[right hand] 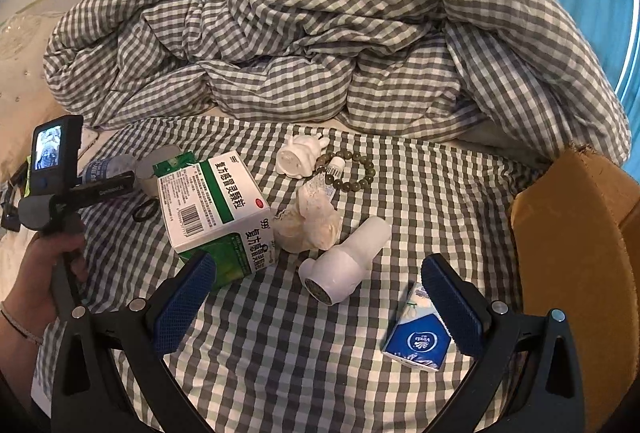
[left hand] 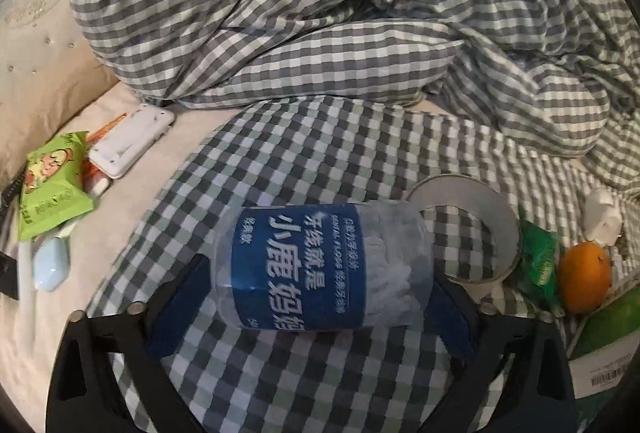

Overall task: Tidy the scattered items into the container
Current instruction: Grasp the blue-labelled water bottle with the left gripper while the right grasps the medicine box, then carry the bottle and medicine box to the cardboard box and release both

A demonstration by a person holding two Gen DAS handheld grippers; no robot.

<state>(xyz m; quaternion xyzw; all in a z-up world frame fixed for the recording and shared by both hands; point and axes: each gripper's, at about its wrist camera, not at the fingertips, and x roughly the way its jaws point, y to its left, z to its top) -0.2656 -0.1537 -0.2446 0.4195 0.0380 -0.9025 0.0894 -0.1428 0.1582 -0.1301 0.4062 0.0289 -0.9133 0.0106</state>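
We see bare checked sheet (right hand: 280,353) ahead of the right gripper (right hand: 320,297) | white handheld device (right hand: 344,269) and medicine box (right hand: 216,209) crowd its far side | tissue pack (right hand: 416,337) beside its right finger | cardboard box (right hand: 568,257) walls the right | bunched duvet (right hand: 320,33) blocks beyond.

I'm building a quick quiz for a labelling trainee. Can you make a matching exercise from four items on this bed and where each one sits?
Things:
1. clear plastic tub with blue label
2. green-and-white cardboard medicine box
3. blue-and-white tissue pack
4. green bead bracelet

Places:
A. nearest the brown cardboard container
B. beside the white figurine
C. held between the pads of the left gripper
D. beside the crumpled white paper

Pairs: 1-C, 2-D, 3-A, 4-B
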